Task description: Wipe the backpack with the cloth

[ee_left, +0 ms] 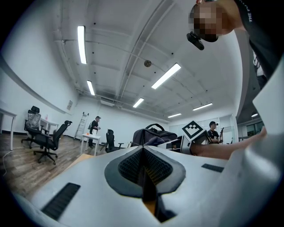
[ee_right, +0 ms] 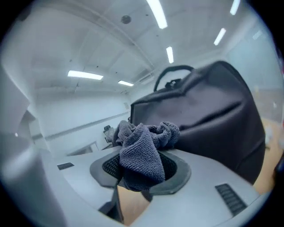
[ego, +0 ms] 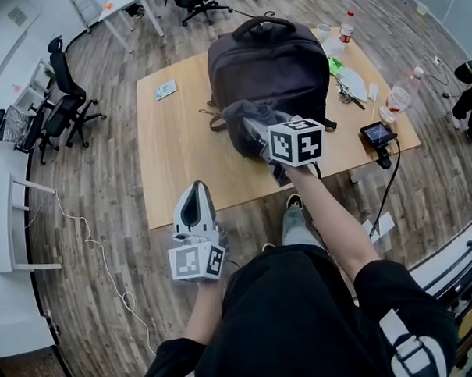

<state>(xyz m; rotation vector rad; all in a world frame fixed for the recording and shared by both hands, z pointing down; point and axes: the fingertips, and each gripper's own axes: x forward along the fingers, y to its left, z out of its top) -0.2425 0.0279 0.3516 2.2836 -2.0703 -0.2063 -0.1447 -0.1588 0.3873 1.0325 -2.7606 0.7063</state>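
With the right claw (ee_right: 140,172) pinching the bunched cloth (ee_right: 143,153) close to the near face of the upright backpack (ego: 270,65) on the counter (ego: 180,151), and the left claw (ee_left: 144,170) pressed together and empty, a hard wipe could have toppled the unbraced backpack or pulled the cloth loose.

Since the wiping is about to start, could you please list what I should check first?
1. Cloth clamped in right claw: ok.
2. Backpack upright on table: ok.
3. Cloth touching backpack: cannot tell.
4. Left claw shut and empty: ok.
5. Left claw steadying backpack: not ok, it hangs clear of the bag.
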